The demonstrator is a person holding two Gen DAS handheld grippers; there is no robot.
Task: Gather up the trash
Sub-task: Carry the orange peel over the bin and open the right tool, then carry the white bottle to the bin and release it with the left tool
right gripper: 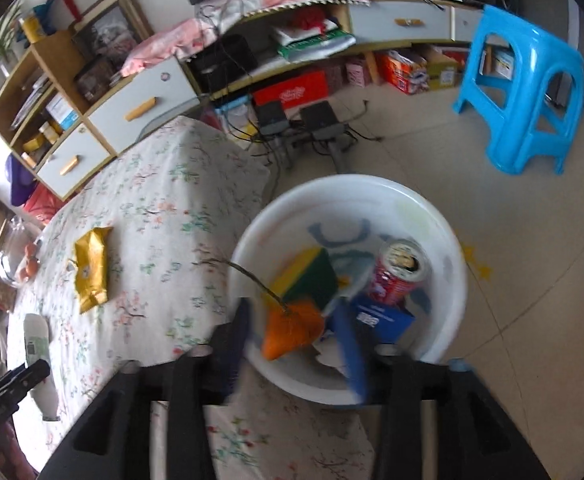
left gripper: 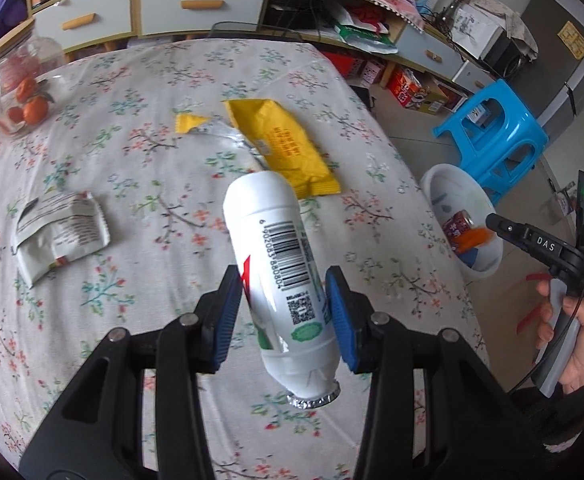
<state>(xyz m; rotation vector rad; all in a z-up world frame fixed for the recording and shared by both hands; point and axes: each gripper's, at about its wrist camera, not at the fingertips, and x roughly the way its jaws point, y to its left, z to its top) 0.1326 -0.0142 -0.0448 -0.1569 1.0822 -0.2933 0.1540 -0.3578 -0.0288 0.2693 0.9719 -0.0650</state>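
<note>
My left gripper (left gripper: 282, 312) is shut on a white plastic bottle (left gripper: 276, 264) with a barcode and holds it above the floral table (left gripper: 132, 160). A yellow wrapper (left gripper: 282, 144) and a crumpled white wrapper (left gripper: 58, 232) lie on the table. My right gripper (right gripper: 292, 344) is open over the white basin (right gripper: 444, 236) beside the table; an orange wrapper (right gripper: 292, 330) lies between its fingers, loose, above the basin. The basin holds a red can (right gripper: 396, 276), a yellow-green packet (right gripper: 308, 276) and a blue box (right gripper: 384, 320). The basin (left gripper: 444, 176) and right gripper (left gripper: 492, 222) show in the left wrist view.
A glass jar of oranges (left gripper: 20, 88) stands at the table's far left. A blue plastic stool (right gripper: 524, 92) stands on the tiled floor beyond the basin. Cabinets with drawers (left gripper: 152, 4) and cluttered shelves line the back wall.
</note>
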